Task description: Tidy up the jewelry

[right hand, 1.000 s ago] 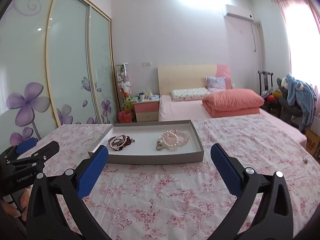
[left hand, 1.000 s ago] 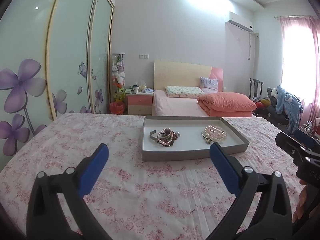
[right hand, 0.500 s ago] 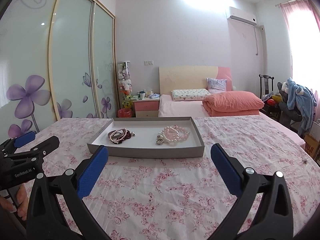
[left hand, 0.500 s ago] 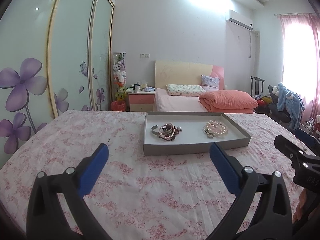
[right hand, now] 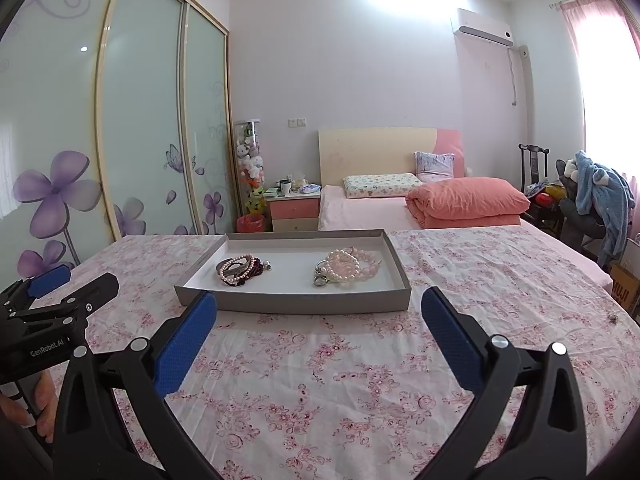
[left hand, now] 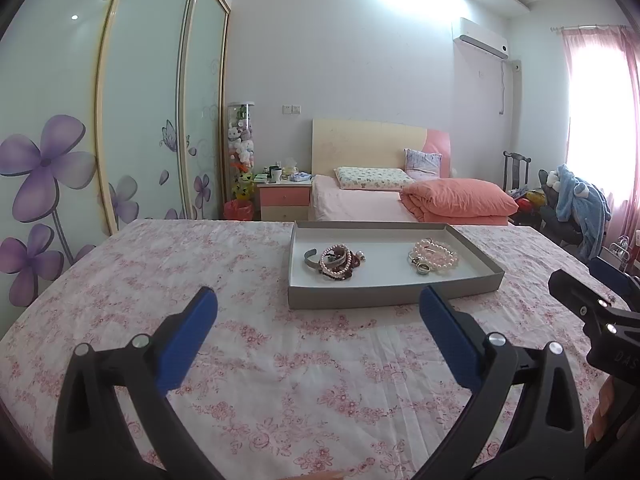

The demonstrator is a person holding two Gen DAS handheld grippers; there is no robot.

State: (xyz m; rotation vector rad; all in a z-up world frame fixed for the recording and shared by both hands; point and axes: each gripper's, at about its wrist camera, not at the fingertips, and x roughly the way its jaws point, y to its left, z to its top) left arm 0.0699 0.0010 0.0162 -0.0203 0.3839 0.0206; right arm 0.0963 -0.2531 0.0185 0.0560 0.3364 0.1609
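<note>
A: Where is the jewelry lying?
B: Inside the grey tray (left hand: 394, 297): mixed bracelets (left hand: 335, 261) left, pearl strands (left hand: 435, 255) right. Left tongs (left hand: 318, 330) and right tongs (right hand: 319, 330) are hovering before the tray, spread wide, gripping nothing.
A: Which step?
B: Sorted or awaiting sorting; I cannot judge.

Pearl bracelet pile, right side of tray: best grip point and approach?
Take the pearl bracelet pile by its raised top loop, coming from above with the open right tool. It lies flat inside the shallow tray, whose wall blocks a side approach.
</note>
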